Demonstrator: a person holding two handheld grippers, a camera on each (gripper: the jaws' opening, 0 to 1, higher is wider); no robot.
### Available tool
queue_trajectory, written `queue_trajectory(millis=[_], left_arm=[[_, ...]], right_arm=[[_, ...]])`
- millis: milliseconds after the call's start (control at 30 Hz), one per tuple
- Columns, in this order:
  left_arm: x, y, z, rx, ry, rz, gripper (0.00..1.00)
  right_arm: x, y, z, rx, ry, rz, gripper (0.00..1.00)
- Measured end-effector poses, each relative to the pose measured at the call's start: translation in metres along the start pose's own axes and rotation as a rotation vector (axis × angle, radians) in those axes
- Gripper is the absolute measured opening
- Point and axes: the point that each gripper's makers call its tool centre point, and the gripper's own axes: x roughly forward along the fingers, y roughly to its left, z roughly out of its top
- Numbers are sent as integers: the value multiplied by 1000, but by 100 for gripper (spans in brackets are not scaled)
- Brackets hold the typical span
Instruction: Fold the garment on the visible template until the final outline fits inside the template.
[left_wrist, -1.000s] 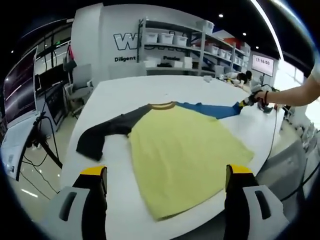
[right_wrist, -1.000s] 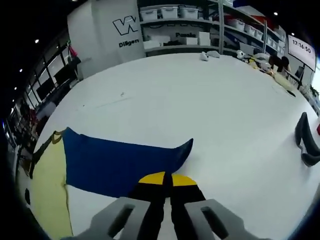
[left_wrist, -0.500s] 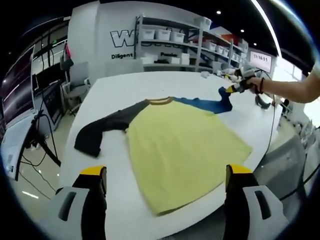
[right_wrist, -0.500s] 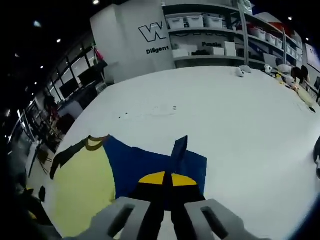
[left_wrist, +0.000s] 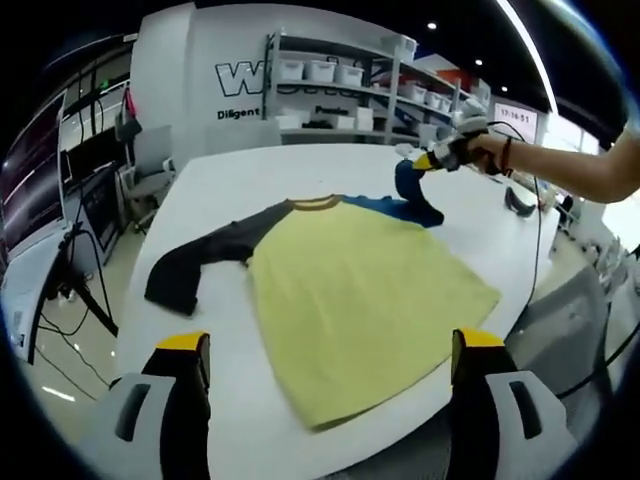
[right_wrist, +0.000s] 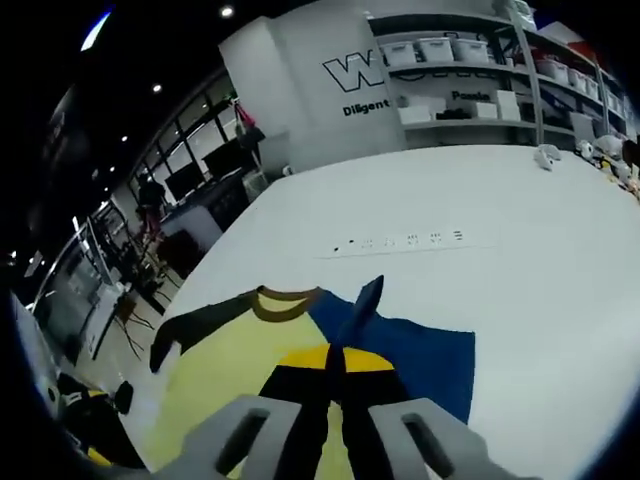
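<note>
Tools first: our left tool (left_wrist: 325, 365) hangs with its jaws wide apart over the near table (left_wrist: 240, 420) edge, gripping nothing, while our right tool (right_wrist: 333, 362) is pinched tight on the cuff of the blue sleeve (right_wrist: 420, 345), lifted above the shirt (left_wrist: 360, 300). Its yellow body lies flat mid-table, the dark sleeve (left_wrist: 195, 265) spread toward the far left edge. We judge the risk to be drag: carrying the cuff across with nothing pinning the body could skew the shirt or leave a crooked fold.
</note>
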Motion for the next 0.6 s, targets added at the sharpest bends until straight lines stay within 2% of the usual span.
queue_trajectory(millis=[200,233,533,600], left_arm=[[-2,5,3,10,-5,-5,99],[-4,6,3,8,-3,-9,99],[-11,12,1,-1,-6,-9,99],[-14,15,0,-13,-10,0,99]], right_arm=[[20,29,-2,-5,16,46,0],[27,44,-1,1,20,73,0],[48,97,-4,-40,35,138,0],[56,114,-7,-53,48,158,0]])
